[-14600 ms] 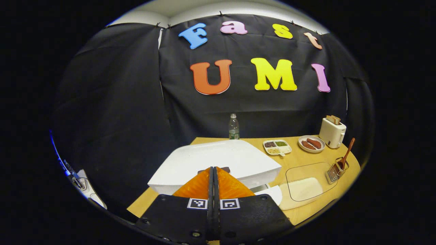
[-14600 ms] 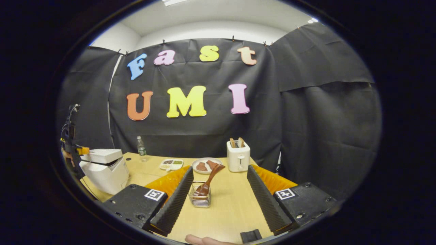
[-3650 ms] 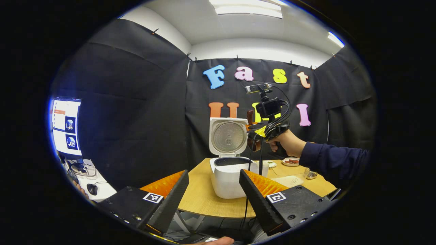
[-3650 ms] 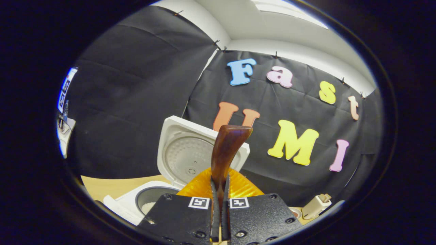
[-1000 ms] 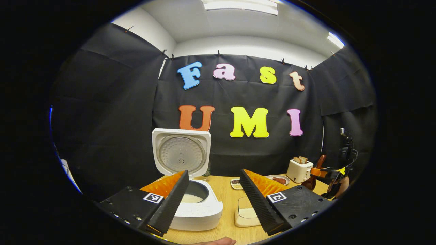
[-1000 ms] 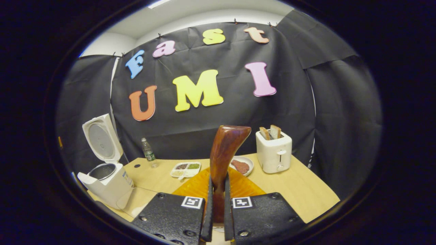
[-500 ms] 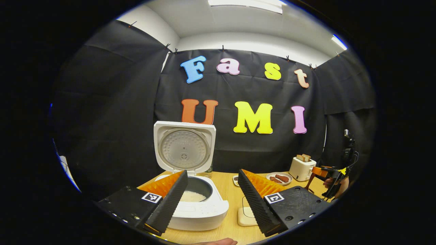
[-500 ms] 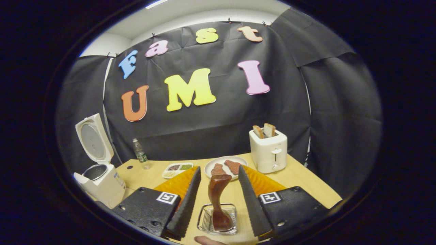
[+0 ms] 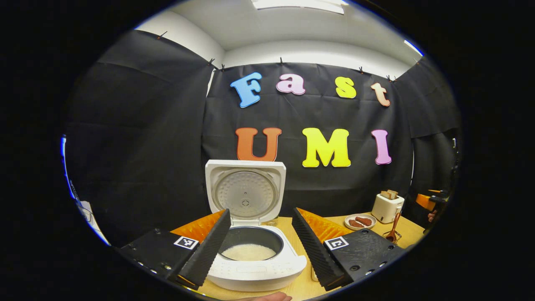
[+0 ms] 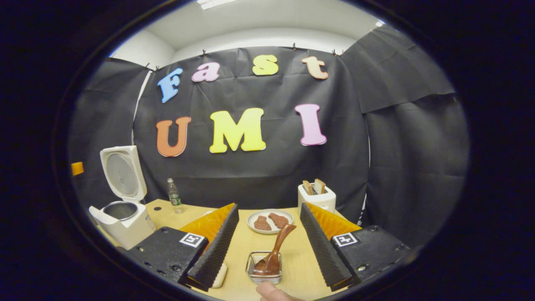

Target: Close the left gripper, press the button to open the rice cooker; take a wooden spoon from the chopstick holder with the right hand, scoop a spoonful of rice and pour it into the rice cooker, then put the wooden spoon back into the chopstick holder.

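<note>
Wooden spoon [image 10: 276,250]: dark brown, glossy, bowl down in the wire chopstick holder [image 10: 264,267], handle leaning up to the right; holder stands on the surface [image 10: 301,267]. Right gripper [image 10: 266,240]: released, fingers spread wide to either side of the holder, touching nothing. Rice cooker [image 9: 250,234]: white, lid upright, rice inside. Left gripper [image 9: 261,236]: released, fingers wide apart, level before the cooker.

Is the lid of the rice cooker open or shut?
Open. The lid stands upright behind the rice cooker, and you can see white rice down in the pot.
</note>
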`<state>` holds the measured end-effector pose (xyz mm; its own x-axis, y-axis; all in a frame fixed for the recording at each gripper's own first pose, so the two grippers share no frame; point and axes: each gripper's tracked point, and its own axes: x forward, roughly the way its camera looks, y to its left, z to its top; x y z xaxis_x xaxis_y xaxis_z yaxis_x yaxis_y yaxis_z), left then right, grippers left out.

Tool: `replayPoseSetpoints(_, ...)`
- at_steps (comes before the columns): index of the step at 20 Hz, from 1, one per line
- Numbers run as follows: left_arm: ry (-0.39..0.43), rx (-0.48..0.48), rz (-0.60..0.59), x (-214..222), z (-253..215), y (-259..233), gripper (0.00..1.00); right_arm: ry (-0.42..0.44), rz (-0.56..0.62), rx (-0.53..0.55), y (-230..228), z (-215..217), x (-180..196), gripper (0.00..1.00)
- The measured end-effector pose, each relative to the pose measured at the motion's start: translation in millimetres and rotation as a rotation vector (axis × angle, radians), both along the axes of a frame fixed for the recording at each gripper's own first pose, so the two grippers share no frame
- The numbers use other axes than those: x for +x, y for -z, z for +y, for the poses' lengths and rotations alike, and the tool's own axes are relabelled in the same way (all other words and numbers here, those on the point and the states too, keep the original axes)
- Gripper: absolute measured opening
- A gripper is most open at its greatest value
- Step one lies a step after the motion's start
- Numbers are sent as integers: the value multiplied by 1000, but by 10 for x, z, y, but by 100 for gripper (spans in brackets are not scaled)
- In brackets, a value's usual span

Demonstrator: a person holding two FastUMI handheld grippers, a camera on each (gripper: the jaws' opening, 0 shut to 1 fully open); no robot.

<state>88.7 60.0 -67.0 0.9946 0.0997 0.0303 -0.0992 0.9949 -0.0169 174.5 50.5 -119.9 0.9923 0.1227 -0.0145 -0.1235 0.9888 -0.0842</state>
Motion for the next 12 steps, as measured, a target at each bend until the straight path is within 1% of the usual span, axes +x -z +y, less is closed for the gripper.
replayPoseSetpoints(1,1,-2,-12,22,32,-56,94,-28,-10,-17,-68,83,-137,98)
replayPoseSetpoints(3,2,1,-22,96,108,-145,94,-43,-12,-18,-166,164,-330,96)
replayPoseSetpoints(4,2,-5,-18,157,138,-154,94,-53,4,-21,-184,196,-414,98)
replayPoseSetpoints(6,15,-15,-11,249,174,-226,94,-56,23,-26,-224,237,-569,98)
replayPoseSetpoints(7,27,-20,-4,335,195,-250,94,-57,17,-29,-292,260,-635,96)
replayPoseSetpoints(8,30,-28,18,412,228,-243,94,-61,10,-34,-334,278,-707,98)
replayPoseSetpoints(10,20,-46,38,561,332,-316,94,-80,-9,-47,-387,362,-846,98)
replayPoseSetpoints(11,25,-49,33,642,357,-384,94,-96,-19,-55,-402,401,-906,100)
replayPoseSetpoints(12,37,-49,20,722,368,-450,94,-106,-28,-53,-420,433,-959,98)
